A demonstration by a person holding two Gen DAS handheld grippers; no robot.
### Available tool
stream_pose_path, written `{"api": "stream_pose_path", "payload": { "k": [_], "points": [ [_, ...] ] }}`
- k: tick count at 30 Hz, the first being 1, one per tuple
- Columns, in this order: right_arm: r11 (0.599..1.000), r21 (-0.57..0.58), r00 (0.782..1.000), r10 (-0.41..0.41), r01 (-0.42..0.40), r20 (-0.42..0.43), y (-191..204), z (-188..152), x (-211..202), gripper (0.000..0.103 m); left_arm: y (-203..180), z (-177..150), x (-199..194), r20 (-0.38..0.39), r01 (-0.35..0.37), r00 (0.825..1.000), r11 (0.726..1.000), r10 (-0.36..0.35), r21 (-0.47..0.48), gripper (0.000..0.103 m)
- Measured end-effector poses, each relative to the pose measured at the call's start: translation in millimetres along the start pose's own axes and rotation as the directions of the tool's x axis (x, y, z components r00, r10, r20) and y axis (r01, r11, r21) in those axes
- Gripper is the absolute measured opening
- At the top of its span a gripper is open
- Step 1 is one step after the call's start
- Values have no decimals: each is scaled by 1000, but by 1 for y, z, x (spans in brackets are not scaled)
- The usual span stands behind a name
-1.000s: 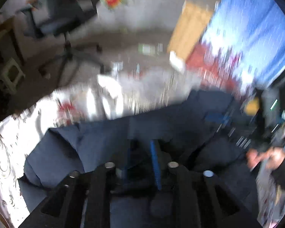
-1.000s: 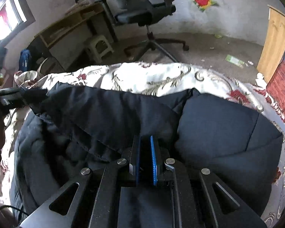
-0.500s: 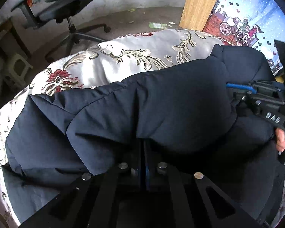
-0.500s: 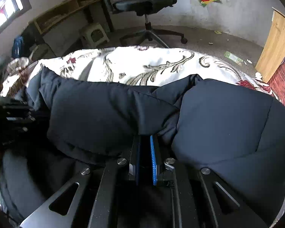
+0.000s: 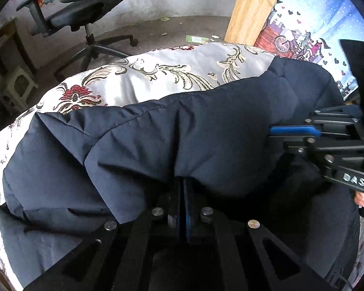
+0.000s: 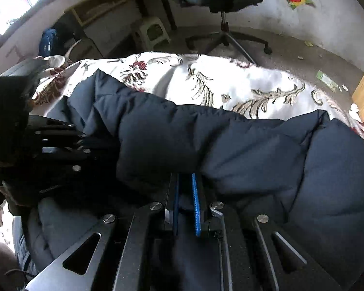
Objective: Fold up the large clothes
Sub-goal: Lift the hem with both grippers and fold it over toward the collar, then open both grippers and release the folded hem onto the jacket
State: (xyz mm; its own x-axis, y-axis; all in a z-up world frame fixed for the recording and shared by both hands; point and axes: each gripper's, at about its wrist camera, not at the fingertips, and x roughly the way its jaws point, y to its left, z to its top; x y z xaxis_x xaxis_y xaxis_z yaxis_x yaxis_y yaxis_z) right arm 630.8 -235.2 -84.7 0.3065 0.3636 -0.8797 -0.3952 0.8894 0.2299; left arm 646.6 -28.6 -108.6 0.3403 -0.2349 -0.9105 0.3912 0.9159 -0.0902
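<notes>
A dark navy padded jacket lies on a bed with a white floral bedspread; it also fills the right wrist view. My left gripper is shut on a fold of the jacket's near edge, its tips hidden under the fabric. My right gripper is shut on another part of the same fold. The right gripper also shows at the right of the left wrist view, pinching the jacket. The left gripper shows at the left of the right wrist view.
An office chair and a small stool stand on the floor beyond the bed. A wooden board leans by a blue patterned hanging. A desk stands at the back wall.
Both grippers have carried the jacket's folded edge forward over its body. The left wrist view was blurred by motion a second ago and is now steady.
</notes>
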Motion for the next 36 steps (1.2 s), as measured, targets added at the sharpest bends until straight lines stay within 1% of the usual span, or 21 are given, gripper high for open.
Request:
{"api": "stream_pose_path", "payload": {
  "k": [2,6,13,16,18,20,21,23,26,28,29,30,31,33,35,36],
  "points": [
    [1000,-4,1000,-20,20,-21,1,1,9,9,1,-1,3,4,2,1000,1000,-2,-4,4],
    [998,-31,998,-63,62,-18,9,1,23,8,1,-2,7,8,-3,1000,1000,3,-2,4],
    [999,37,999,-29,30,-23,1,10,36,4,-3,-1,16,26,-21,999,1000,21,1,4],
    [998,57,999,-40,39,14,3,3,33,3,-5,-1,13,27,-25,999,1000,25,0,3],
    [997,62,997,-48,45,52,7,-1,27,4,-4,-2,8,42,-12,999,1000,13,-18,3],
    [997,75,995,-37,31,88,7,-5,18,5,-2,-6,0,59,5,998,999,-2,-42,3],
    [995,101,993,-26,14,117,7,-9,10,5,-1,-8,-5,67,8,998,999,-4,-52,3],
    [992,130,990,-22,5,136,4,-13,2,7,-3,-10,-14,85,0,996,998,5,-57,3],
    [990,140,985,-51,28,163,7,-15,-9,10,-6,-15,-29,124,-27,992,997,36,-73,3],
    [987,156,982,-65,37,177,7,-17,-15,14,-8,-19,-37,148,-26,988,995,40,-99,3],
    [986,160,981,-74,44,182,9,-18,-18,19,-8,-21,-43,164,-27,985,993,46,-116,3],
    [986,158,980,-75,46,186,10,-19,-21,28,-7,-22,-46,173,-28,984,991,50,-128,3],
    [988,144,977,-79,50,198,13,-20,-26,32,-6,-23,-50,182,-29,982,989,55,-145,3],
    [989,130,970,-104,77,218,18,-22,-34,47,-5,-26,-58,197,-24,979,986,57,-168,5],
    [987,132,966,-125,96,227,19,-24,-42,50,-6,-30,-66,209,-29,976,985,65,-170,8],
    [985,135,965,-139,111,224,19,-26,-45,50,-7,-31,-70,217,-33,974,985,70,-170,12]
  ]
}}
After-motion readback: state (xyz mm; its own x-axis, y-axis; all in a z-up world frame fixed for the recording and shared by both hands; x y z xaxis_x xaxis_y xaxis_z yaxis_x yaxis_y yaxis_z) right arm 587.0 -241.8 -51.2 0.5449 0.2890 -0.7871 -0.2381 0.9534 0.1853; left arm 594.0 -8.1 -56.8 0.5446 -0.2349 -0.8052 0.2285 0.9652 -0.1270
